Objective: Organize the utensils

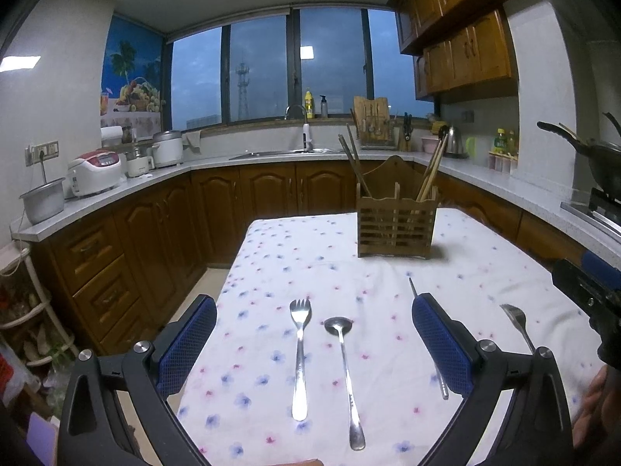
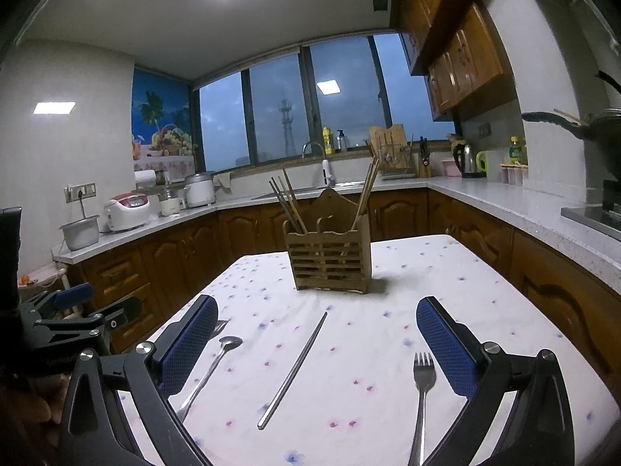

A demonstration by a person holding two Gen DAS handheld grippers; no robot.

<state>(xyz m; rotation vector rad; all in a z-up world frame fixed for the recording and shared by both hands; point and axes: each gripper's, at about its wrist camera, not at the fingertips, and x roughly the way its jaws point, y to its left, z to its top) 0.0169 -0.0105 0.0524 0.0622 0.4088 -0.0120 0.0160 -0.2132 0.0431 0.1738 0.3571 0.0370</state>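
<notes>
A wooden utensil holder (image 1: pixel 396 225) with chopsticks in it stands at the far middle of the floral tablecloth (image 1: pixel 310 256); it also shows in the right wrist view (image 2: pixel 330 262). In the left wrist view a fork (image 1: pixel 299 353) and a spoon (image 1: pixel 344 372) lie between the fingers of my open, empty left gripper (image 1: pixel 314 334). A metal chopstick (image 1: pixel 427 334) runs behind its right finger, and a second fork (image 1: pixel 518 326) lies further right. My right gripper (image 2: pixel 316 334) is open and empty above the chopstick (image 2: pixel 293 369), with the spoon (image 2: pixel 211 369) left and a fork (image 2: pixel 422 396) right.
The table's left edge drops to the floor beside wooden cabinets (image 1: pixel 116 272). Counters with rice cookers (image 1: pixel 95 173), a sink (image 1: pixel 287 151) and a kettle (image 2: pixel 467 161) ring the room. A wok (image 1: pixel 597 155) sits on the stove at the right.
</notes>
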